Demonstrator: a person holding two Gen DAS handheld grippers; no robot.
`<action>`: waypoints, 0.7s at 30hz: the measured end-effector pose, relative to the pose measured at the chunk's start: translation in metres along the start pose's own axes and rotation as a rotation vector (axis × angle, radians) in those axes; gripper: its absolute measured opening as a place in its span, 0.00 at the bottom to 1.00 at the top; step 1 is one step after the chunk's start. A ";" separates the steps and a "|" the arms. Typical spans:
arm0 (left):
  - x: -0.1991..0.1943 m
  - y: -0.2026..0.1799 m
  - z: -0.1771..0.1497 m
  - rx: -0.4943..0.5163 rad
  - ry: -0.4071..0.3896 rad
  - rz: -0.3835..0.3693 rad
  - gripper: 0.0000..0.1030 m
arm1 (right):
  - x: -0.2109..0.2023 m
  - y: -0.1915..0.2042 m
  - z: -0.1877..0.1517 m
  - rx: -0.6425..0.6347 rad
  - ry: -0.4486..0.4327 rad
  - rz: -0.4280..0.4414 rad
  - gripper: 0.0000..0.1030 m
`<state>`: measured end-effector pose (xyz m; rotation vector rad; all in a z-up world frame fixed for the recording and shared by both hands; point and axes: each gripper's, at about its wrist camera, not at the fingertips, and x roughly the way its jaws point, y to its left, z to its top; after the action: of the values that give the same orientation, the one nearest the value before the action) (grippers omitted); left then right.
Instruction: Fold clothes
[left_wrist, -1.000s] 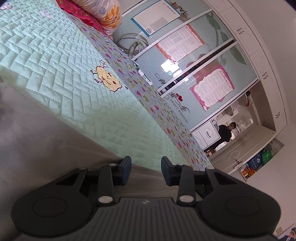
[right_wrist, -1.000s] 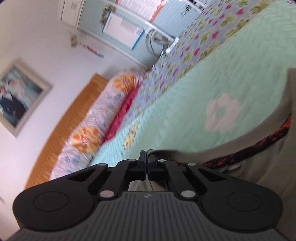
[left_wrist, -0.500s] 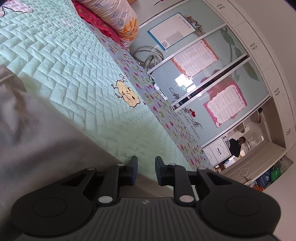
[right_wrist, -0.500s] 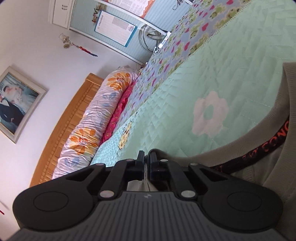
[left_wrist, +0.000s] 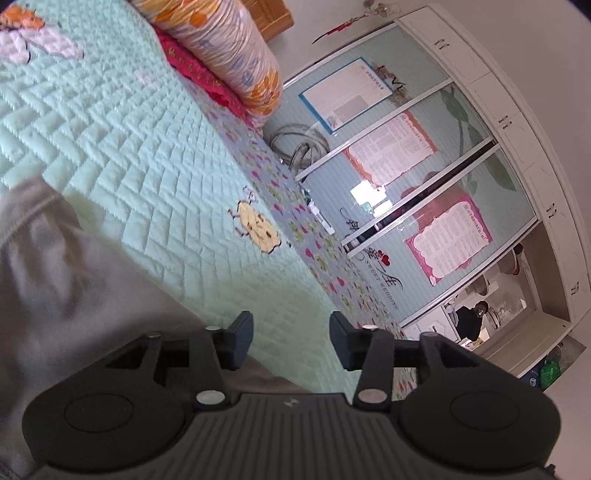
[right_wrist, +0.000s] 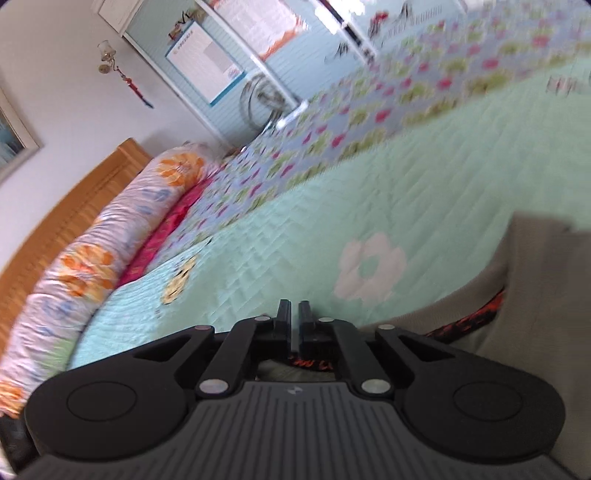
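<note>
A grey-olive garment (left_wrist: 74, 288) lies on the mint quilted bedspread (left_wrist: 147, 166), filling the lower left of the left wrist view. My left gripper (left_wrist: 290, 325) hovers over its edge with the jaws opening; only quilt shows between them. In the right wrist view the same garment (right_wrist: 535, 295) lies at the right, with a black-and-orange neck band (right_wrist: 469, 325) running under the gripper body. My right gripper (right_wrist: 294, 310) is shut to a thin slit above the quilt, and no cloth shows between its tips.
A floral bolster (right_wrist: 92, 266) and a red pillow (right_wrist: 162, 236) lie along the wooden headboard (right_wrist: 74, 206). Beyond the bed's patterned border (left_wrist: 317, 258) stands a wardrobe with sliding doors (left_wrist: 424, 206). A person (left_wrist: 471, 321) stands far off in a doorway.
The left jaws narrowed, then spread wide, and the left view swung toward the pillows. The right gripper rolled and lifted; the garment edge once at its tips now lies below and to the right.
</note>
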<state>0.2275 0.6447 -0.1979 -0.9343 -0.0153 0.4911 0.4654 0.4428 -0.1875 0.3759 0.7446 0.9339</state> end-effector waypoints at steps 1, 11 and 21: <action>-0.003 -0.006 0.000 0.027 0.006 -0.047 0.59 | -0.007 0.004 -0.001 -0.036 -0.026 0.017 0.05; 0.033 -0.010 -0.024 0.108 0.221 -0.013 0.29 | 0.017 -0.010 -0.005 0.061 0.103 0.090 0.02; 0.022 0.006 -0.015 0.036 0.102 0.044 0.27 | -0.170 -0.022 -0.046 0.137 -0.026 0.085 0.29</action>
<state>0.2487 0.6448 -0.2160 -0.9252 0.1065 0.4817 0.3810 0.2881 -0.1627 0.5427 0.7764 0.9581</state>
